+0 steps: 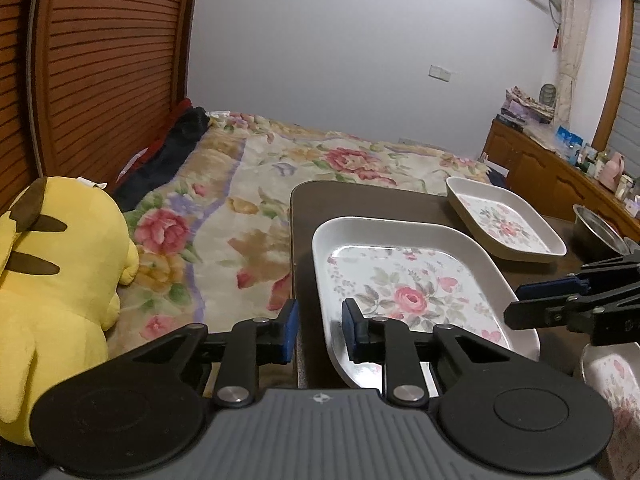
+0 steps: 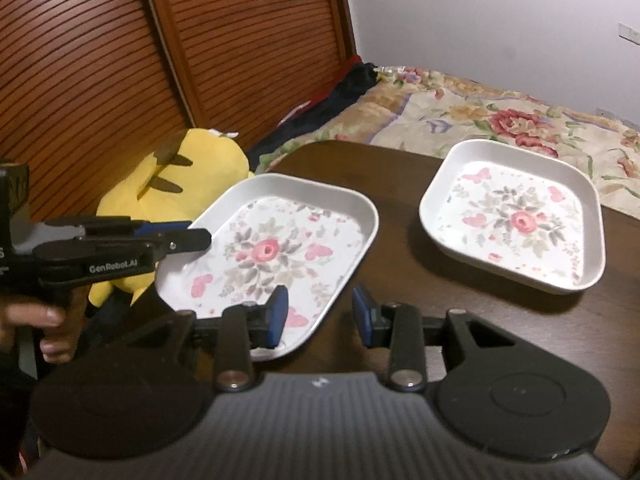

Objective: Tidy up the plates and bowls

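left claw (image 1: 319,330): blue pads apart, straddling near-left rim of large floral plate (image 1: 404,280), nothing gripped | right claw (image 2: 320,314): pads apart, empty, over dark tabletop (image 2: 400,248) at that plate's near corner | small floral plate (image 2: 516,216): farther back, apart (steel bowl (image 1: 596,236) at tabletop's right edge)

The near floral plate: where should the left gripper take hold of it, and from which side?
Take the near plate by its raised white rim at the left corner nearest the table edge, coming from the left. That rim stands up from the flat bottom, giving the fingers a lip to pinch, and the open left gripper already straddles it there, one finger outside and one inside.
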`<state>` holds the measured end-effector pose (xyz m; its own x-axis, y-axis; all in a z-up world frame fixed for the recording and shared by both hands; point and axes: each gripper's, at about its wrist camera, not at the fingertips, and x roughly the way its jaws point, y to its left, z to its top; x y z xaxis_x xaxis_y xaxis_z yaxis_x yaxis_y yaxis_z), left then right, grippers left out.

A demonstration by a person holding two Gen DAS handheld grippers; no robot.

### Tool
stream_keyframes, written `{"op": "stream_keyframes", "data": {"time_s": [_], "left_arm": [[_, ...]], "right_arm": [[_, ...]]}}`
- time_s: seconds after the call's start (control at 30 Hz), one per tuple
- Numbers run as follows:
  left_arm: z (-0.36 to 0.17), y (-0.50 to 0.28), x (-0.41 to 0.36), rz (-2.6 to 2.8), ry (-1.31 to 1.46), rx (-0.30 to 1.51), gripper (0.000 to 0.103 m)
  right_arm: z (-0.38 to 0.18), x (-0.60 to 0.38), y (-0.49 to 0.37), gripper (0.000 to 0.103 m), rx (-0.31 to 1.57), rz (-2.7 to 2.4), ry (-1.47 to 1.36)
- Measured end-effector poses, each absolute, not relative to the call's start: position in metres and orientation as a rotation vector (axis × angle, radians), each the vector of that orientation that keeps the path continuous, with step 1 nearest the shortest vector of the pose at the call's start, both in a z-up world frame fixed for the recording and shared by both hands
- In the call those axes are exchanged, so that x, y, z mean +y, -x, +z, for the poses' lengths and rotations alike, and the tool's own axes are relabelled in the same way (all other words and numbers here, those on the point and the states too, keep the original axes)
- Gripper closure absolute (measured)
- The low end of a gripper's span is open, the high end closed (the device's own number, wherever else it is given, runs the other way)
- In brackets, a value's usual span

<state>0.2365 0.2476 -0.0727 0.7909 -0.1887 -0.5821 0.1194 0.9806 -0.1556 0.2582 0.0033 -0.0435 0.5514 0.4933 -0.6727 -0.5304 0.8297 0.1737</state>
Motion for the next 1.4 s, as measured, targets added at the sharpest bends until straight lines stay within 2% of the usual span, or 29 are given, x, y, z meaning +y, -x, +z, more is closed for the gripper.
{"op": "stream_keyframes", "data": {"time_s": [0.07, 0.13, 0.17, 0.3, 0.5, 0.87, 1.4], "left_arm": [[-0.072, -0.237, 0.247, -0.166, 0.111, 0.638, 0.08], [-0.072, -0.237, 0.247, -0.169, 0.105, 0.638, 0.085], [-0.073, -0.237, 0.247, -0.172, 0.104, 0.639, 0.086], [-0.074, -0.237, 0.249, -0.17, 0.11, 0.638, 0.088], [-0.074, -0.234, 0.247, -0.177, 0.109, 0.64, 0.092], [-0.069, -0.228, 0.239, -0.156, 0.096, 0.647, 0.093], [-0.031, -0.208, 0.206, -0.187, 0.059, 0.606, 0.092]], "right_arm": [[-0.045, 0.005, -0.258, 0.071, 0.782, 0.61, 0.056], [-0.045, 0.006, -0.259, 0.072, 0.787, 0.611, 0.057], [-0.045, 0.006, -0.259, 0.077, 0.789, 0.609, 0.058], [-0.047, 0.007, -0.259, 0.082, 0.793, 0.606, 0.065], [-0.05, 0.008, -0.26, 0.084, 0.806, 0.613, 0.068], [-0.05, 0.005, -0.265, 0.086, 0.841, 0.626, 0.034], [-0.02, -0.034, -0.242, 0.086, 0.765, 0.62, -0.019]]}}
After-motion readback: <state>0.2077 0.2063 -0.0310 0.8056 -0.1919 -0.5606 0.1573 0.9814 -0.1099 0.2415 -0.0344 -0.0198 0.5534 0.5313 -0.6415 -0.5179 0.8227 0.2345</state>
